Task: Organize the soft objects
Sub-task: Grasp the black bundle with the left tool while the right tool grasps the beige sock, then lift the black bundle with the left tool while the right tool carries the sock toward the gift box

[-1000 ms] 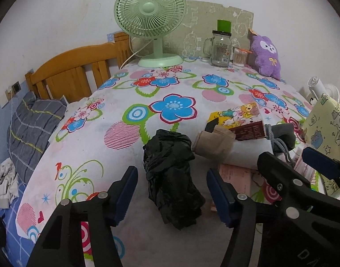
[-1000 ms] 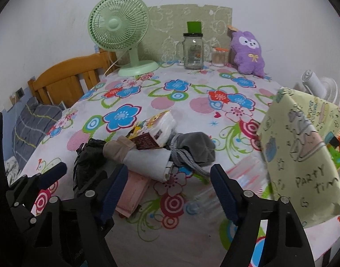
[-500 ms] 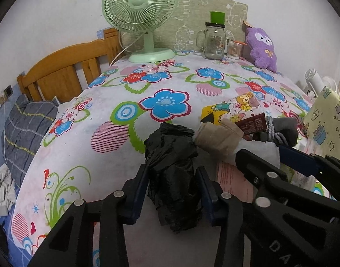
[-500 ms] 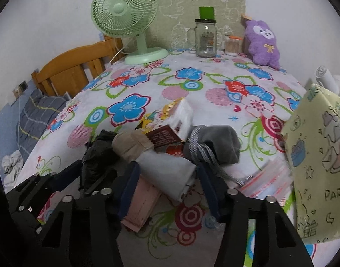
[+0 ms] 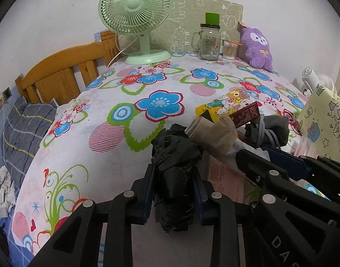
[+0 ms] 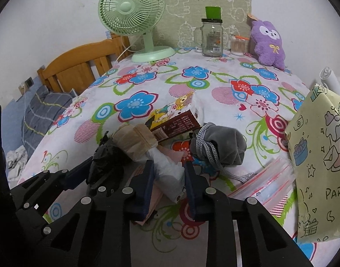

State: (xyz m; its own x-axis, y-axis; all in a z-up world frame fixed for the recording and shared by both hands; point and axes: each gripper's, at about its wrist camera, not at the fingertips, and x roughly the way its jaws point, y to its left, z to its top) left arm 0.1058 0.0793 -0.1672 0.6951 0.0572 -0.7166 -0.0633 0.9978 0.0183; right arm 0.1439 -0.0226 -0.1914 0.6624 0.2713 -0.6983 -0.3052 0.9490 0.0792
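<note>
My left gripper [image 5: 174, 175] is shut on a crumpled black bag [image 5: 174, 162] lying on the flowered tablecloth [image 5: 116, 120]. My right gripper [image 6: 167, 173] is shut on a rolled white and beige cloth bundle [image 6: 167, 169], whose beige end [image 6: 134, 140] points away to the left. A grey drawstring pouch [image 6: 225, 146] lies just right of the bundle. The black bag [image 6: 107, 162] sits left of the bundle in the right wrist view, with the left gripper's fingers [image 6: 78, 175] around it. The right gripper's arm crosses the left wrist view at the right [image 5: 281, 178].
A cartoon-printed box [image 6: 170, 120] lies behind the bundle, pink paper [image 6: 152, 198] under it. A yellow party bag [image 6: 318, 155] stands at right, zip bags [image 6: 265, 187] beside it. A green fan [image 6: 134, 17], glass jar [image 6: 212, 37] and purple plush [image 6: 270, 42] stand at the back.
Both grippers moved forward and closed: the left onto the black bag, the right onto the white and beige bundle. One second ago both were wide open and short of the pile.
</note>
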